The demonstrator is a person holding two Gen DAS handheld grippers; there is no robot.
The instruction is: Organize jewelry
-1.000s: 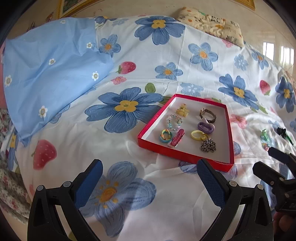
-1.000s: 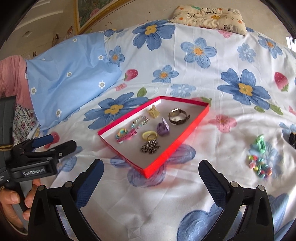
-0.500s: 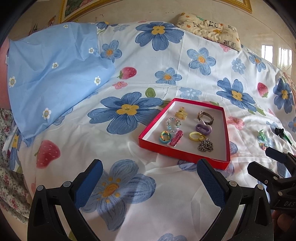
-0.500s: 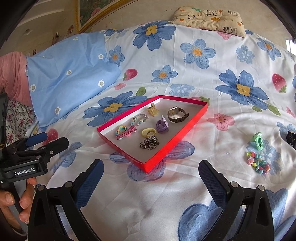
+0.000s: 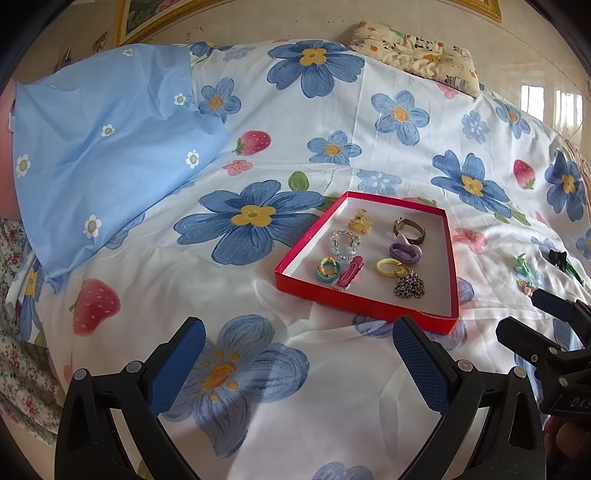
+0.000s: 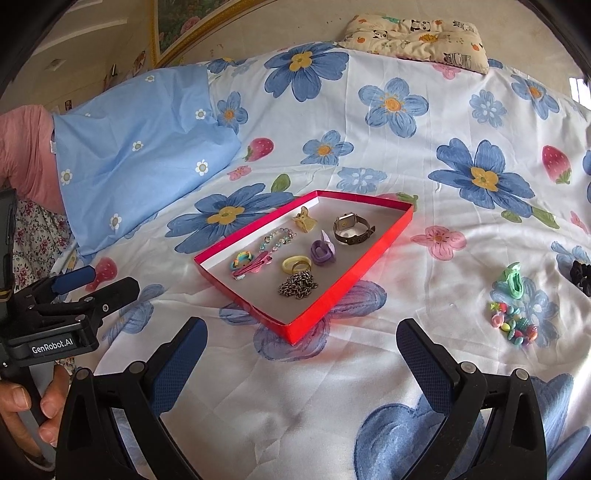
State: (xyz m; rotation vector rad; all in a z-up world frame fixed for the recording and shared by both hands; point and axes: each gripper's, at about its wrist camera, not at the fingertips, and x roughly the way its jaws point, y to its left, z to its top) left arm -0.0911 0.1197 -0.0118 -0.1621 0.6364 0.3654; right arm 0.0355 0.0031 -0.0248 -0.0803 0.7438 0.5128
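Observation:
A shallow red box [image 5: 364, 304] [image 6: 354, 273] lies on the flowered bedspread. It holds several pieces: a watch [image 6: 351, 227], a purple tie [image 6: 323, 253], a yellow ring [image 6: 295, 264], a dark chain [image 6: 298, 286], a pink clip [image 6: 251, 267] and a bead bracelet [image 5: 344, 243]. A green clip [image 6: 511, 282], a bright bead bracelet [image 6: 513, 325] and a black piece [image 6: 580, 275] lie on the bed right of the box. My left gripper [image 5: 299, 354] and right gripper [image 6: 301, 354] are open and empty, short of the box.
A light blue pillow [image 5: 107, 147] lies at the left. A patterned cushion [image 6: 417, 35] sits at the far edge by the wall. The other gripper shows at the right edge of the left wrist view [image 5: 546, 332] and at the left edge of the right wrist view [image 6: 74, 295].
Both grippers have drawn back a little from the box, so it looks smaller and lower. Both stay open and empty. Nothing in the box has moved.

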